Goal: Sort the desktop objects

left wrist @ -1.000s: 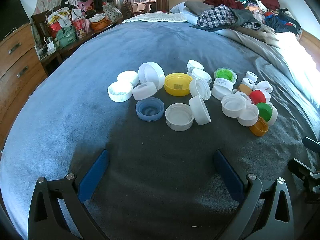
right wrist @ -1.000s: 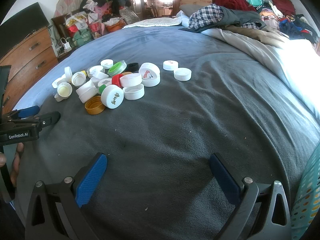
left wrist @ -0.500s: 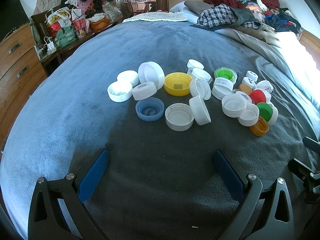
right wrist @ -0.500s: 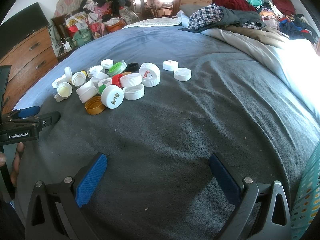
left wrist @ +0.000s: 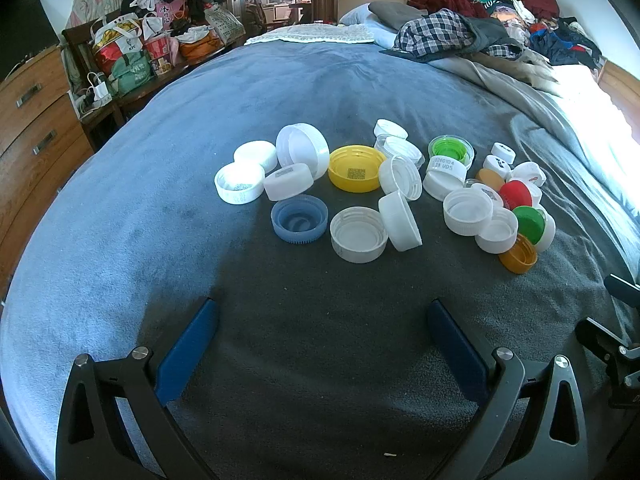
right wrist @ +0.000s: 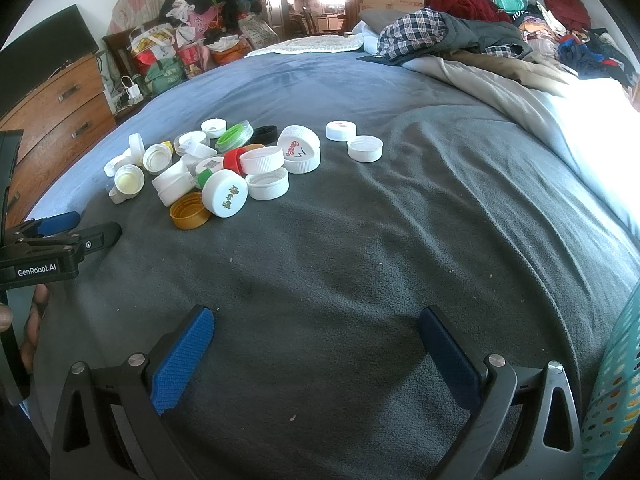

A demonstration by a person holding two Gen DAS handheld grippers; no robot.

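Left wrist view puts the heap of bottle caps [left wrist: 376, 196] on the bed [left wrist: 160, 128] straight ahead of the spread, empty left gripper [left wrist: 320, 344], nearer than the equally spread, empty right gripper [right wrist: 316, 348], from which it lies forward-left.

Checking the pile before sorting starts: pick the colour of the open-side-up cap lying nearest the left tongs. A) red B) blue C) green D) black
B: the blue cap lies open side up at the near edge of the pile, closest to the wide-open left tongs, beside a white cap.
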